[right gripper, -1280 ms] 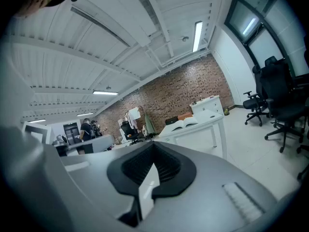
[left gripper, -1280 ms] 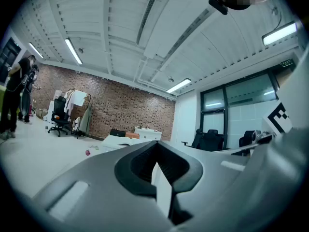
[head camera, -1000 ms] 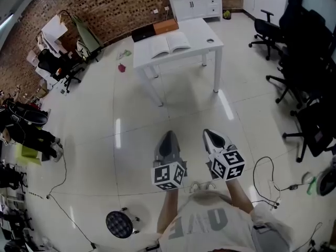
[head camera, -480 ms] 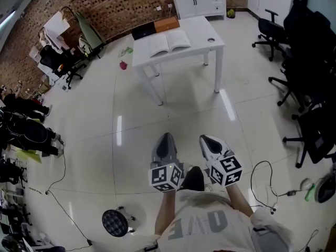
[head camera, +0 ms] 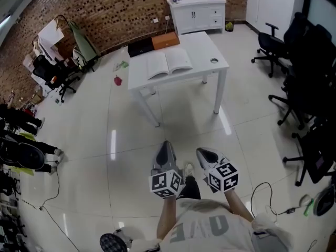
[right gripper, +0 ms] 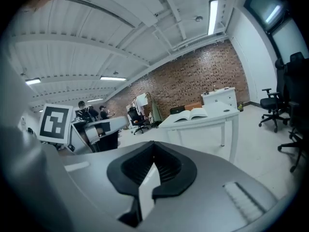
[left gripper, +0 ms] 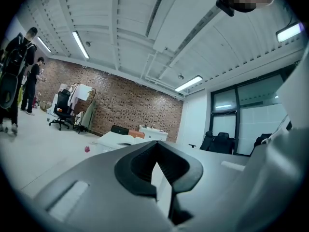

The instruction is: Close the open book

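Note:
An open book lies flat on a white table across the room; nothing touches it. In the head view both grippers are held out side by side over the floor, well short of the table. My left gripper points at the table with its jaws shut and nothing in them. My right gripper is also shut and empty. The left gripper view shows the closed jaws and the book small and far off. The right gripper view shows the book on the table beyond its closed jaws.
Black office chairs line the right side. A white cabinet stands against the brick wall, with an orange box and a black box behind the table. A cable and a round stool lie near the person's feet.
The person has walked toward the table with both grippers. The table and book now sit lower and larger in the head view. Both grippers stay shut.

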